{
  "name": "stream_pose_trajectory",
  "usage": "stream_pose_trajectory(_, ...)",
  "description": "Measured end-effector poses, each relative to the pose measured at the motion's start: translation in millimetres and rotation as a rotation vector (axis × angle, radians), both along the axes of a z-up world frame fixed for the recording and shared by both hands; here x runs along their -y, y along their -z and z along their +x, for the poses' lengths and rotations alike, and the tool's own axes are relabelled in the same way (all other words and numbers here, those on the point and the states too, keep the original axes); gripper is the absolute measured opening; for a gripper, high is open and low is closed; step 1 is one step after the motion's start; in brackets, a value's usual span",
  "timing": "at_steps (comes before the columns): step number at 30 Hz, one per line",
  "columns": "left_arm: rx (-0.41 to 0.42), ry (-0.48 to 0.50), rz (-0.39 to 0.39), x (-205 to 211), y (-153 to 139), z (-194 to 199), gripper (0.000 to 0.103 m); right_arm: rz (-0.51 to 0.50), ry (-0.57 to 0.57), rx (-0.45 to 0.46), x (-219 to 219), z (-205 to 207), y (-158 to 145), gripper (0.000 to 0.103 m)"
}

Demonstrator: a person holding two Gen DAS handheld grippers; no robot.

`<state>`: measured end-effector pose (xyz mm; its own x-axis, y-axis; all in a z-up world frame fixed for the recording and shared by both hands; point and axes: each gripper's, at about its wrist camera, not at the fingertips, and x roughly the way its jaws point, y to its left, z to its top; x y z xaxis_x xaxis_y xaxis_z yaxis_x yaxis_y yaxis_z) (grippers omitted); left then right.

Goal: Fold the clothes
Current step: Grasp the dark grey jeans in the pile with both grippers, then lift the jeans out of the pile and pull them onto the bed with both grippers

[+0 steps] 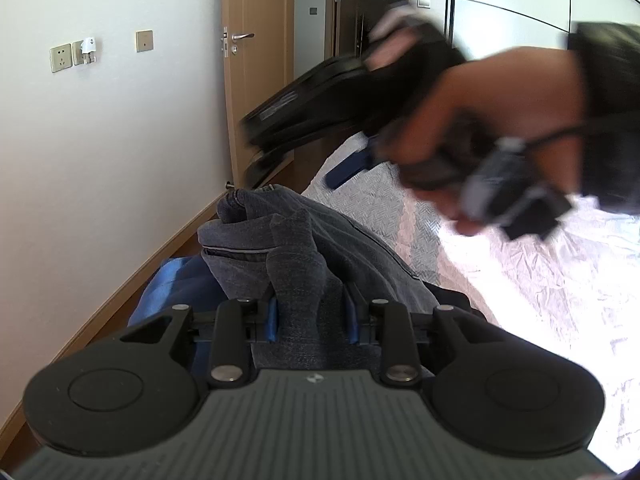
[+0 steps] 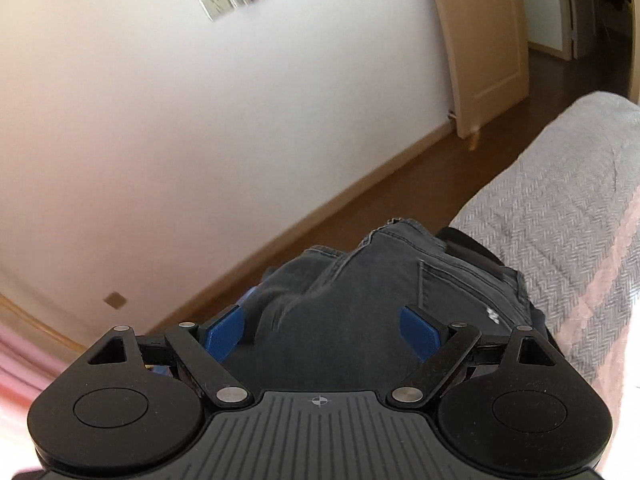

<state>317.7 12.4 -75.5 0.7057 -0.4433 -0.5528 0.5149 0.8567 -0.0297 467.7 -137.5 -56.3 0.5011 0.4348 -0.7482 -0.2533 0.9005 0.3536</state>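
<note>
Left wrist view: the dark grey jeans [image 1: 304, 264] are bunched between my left claw [image 1: 312, 316] pads, which are closed on a fold of the denim. A blue garment [image 1: 172, 284] lies left of that claw, under the jeans. Ahead and right, my right hand [image 1: 480, 120] holds the other claw, blurred. Right wrist view: my right claw [image 2: 324, 332] has its jaws spread, with jeans [image 2: 380, 292] between them. The grey bedspread [image 2: 560, 220] lies right of it.

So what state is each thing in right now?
Left gripper: shut on the jeans.
Right gripper: jaws wide, around the jeans, not pinching.
Jeans: bunched up, at the bed's edge.
Bed: covered with a grey blanket.
Door: ajar.
</note>
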Motion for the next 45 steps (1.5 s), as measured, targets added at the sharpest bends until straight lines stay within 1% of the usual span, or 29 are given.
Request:
stream_pose_trajectory(3,-0.01,-0.008,-0.025,-8,-6,-5,0.03,-0.061,-0.022,-0.061,-19,18,17,0.088)
stream_pose_trajectory(5,-0.014,-0.007,-0.036,-10,-6,-6,0.034,-0.119,-0.053,-0.076,-24,22,27,0.088)
stream_pose_trajectory(7,-0.012,-0.002,-0.039,-12,-7,-4,0.035,-0.15,-0.068,-0.079,-24,25,35,0.087)
stream_pose_trajectory(8,-0.009,0.01,-0.039,-12,-8,-6,0.033,-0.157,-0.069,-0.08,-22,26,38,0.082)
stream_pose_trajectory(9,-0.002,0.032,-0.038,-10,-9,-12,0.032,-0.145,-0.058,-0.078,-15,25,39,0.069)
stream_pose_trajectory(10,0.006,0.054,-0.037,-8,-11,-18,0.03,-0.111,-0.047,-0.072,-5,22,37,0.052)
stream_pose_trajectory(11,0.013,0.077,-0.035,-6,-12,-24,0.028,-0.076,-0.036,-0.066,4,18,36,0.044)
stream_pose_trajectory(12,0.02,0.099,-0.034,-4,-13,-30,0.027,-0.042,-0.024,-0.059,14,14,34,0.031)
stream_pose_trajectory(13,0.027,0.121,-0.033,-2,-15,-36,0.026,-0.011,-0.009,-0.045,26,8,30,0.02)
stream_pose_trajectory(16,0.049,0.188,-0.029,3,-19,-54,0.022,0.044,0.05,0.011,66,-23,14,0.016)
stream_pose_trajectory(18,0.063,0.233,-0.026,7,-21,-66,0.018,0.08,0.119,0.032,107,-62,5,0.015)
stream_pose_trajectory(21,0.084,0.306,-0.022,15,-25,-88,0.016,0.135,0.227,0.06,168,-122,-8,0.014)
stream_pose_trajectory(23,0.086,0.383,-0.024,27,-28,-120,0.016,0.171,0.328,0.057,216,-183,-10,0.013)
stream_pose_trajectory(25,0.078,0.462,-0.032,41,-28,-155,0.015,0.205,0.441,0.051,263,-253,-9,0.012)
stream_pose_trajectory(28,0.035,0.579,-0.044,66,-22,-212,0.015,0.226,0.616,0.038,324,-369,-5,0.012)
stream_pose_trajectory(29,0.006,0.61,-0.044,75,-15,-230,0.015,0.222,0.675,0.029,342,-408,-1,0.012)
stream_pose_trajectory(30,-0.043,0.63,-0.041,85,-4,-247,0.015,0.214,0.738,0.013,360,-452,7,0.012)
stream_pose_trajectory(31,-0.095,0.645,-0.02,96,10,-264,0.016,0.206,0.8,-0.014,375,-492,19,0.012)
stream_pose_trajectory(32,-0.152,0.654,0.024,107,29,-279,0.016,0.197,0.866,-0.047,390,-533,33,0.012)
stream_pose_trajectory(33,-0.193,0.658,0.054,115,41,-291,0.016,0.189,0.948,-0.107,404,-575,52,0.013)
stream_pose_trajectory(35,-0.231,0.655,0.078,122,49,-300,0.016,0.159,1.078,-0.248,428,-651,88,0.017)
stream_pose_trajectory(37,-0.27,0.652,0.103,129,57,-310,0.018,0.158,1.155,-0.379,439,-717,112,0.027)
stream_pose_trajectory(38,-0.289,0.65,0.115,133,61,-315,0.019,0.155,1.186,-0.43,443,-747,121,0.028)
stream_pose_trajectory(39,-0.308,0.648,0.127,136,65,-319,0.022,0.142,1.194,-0.424,443,-762,117,0.028)
stream_pose_trajectory(41,-0.347,0.645,0.151,144,72,-329,0.027,0.115,1.211,-0.414,444,-792,110,0.036)
stream_pose_trajectory(42,-0.366,0.643,0.163,147,76,-334,0.027,0.101,1.22,-0.408,444,-807,106,0.052)
stream_pose_trajectory(43,-0.385,0.641,0.175,151,80,-339,0.028,0.089,1.223,-0.399,444,-817,102,0.065)
stream_pose_trajectory(44,-0.389,0.637,0.183,154,81,-337,0.034,0.081,1.208,-0.375,444,-810,96,0.068)
stream_pose_trajectory(45,-0.375,0.63,0.184,157,78,-328,0.042,0.073,1.192,-0.351,443,-802,90,0.068)
